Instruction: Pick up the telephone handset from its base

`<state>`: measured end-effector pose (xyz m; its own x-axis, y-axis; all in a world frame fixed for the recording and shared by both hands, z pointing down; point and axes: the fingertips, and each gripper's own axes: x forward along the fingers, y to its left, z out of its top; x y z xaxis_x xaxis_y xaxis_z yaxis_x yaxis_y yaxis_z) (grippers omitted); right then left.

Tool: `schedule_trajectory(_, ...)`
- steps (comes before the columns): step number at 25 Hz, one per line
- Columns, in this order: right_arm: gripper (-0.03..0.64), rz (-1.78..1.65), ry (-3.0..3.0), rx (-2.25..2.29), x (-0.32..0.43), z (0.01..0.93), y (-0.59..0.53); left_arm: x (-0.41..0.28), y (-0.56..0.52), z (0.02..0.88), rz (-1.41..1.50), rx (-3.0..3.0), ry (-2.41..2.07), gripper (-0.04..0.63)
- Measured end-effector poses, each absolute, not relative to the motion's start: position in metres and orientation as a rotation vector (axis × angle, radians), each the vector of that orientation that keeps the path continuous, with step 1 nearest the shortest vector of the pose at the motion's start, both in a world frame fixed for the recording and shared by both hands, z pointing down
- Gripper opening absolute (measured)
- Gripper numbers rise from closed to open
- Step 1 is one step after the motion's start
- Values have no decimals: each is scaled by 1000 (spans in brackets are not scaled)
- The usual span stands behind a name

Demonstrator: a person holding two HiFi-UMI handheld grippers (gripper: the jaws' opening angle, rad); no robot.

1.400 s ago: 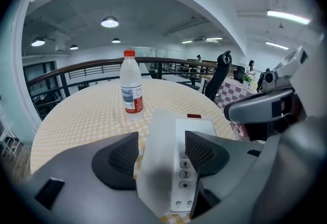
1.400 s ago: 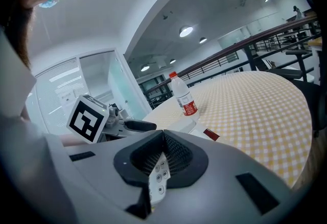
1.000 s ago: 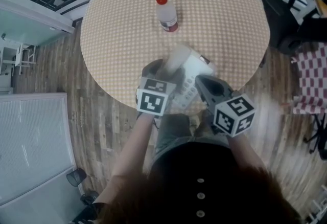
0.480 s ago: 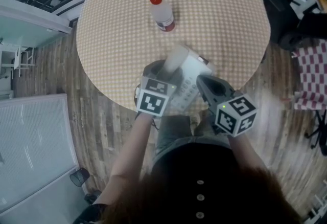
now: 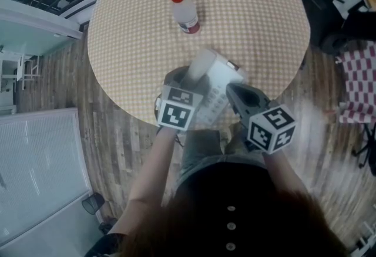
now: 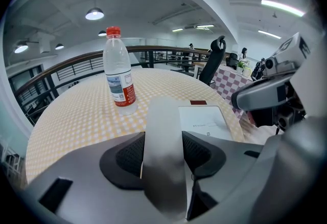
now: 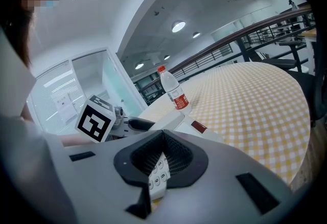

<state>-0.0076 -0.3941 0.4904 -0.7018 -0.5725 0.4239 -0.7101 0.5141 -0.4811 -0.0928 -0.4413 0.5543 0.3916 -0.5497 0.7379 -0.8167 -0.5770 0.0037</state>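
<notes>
The left gripper (image 6: 163,155) has just been closing its jaws, and its dark pads now press on both sides of the white handset (image 6: 162,126), which stands between them as a pale, blurred bar. Its lower end is cut off at the bottom of the left gripper view, and in the head view that end is hidden under the gripper's marker cube, so it is unclear whether the handset has left the base (image 5: 222,77). Just to the right, the right gripper (image 7: 162,152) has its jaws drawn together at the tips. Only a narrow strip of the keypad (image 7: 157,173) shows through the slit, and it is not clear whether the gripper presses on the base. The phone sits close to the near edge of the round checked table (image 5: 258,15), at the frame's centre. Beyond it the cloth lies open up to a red-capped bottle (image 5: 184,14), well apart at upper centre. Wooden floor (image 5: 111,132) surrounds the table, and the person's body fills the bottom.
</notes>
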Motion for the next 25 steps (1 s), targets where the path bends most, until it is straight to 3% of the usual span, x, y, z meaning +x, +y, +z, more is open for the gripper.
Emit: schedule_trajectory(25,11,811,-2651,1093,-22,447,-384,-99,-427,493,743,2319,-1353,225)
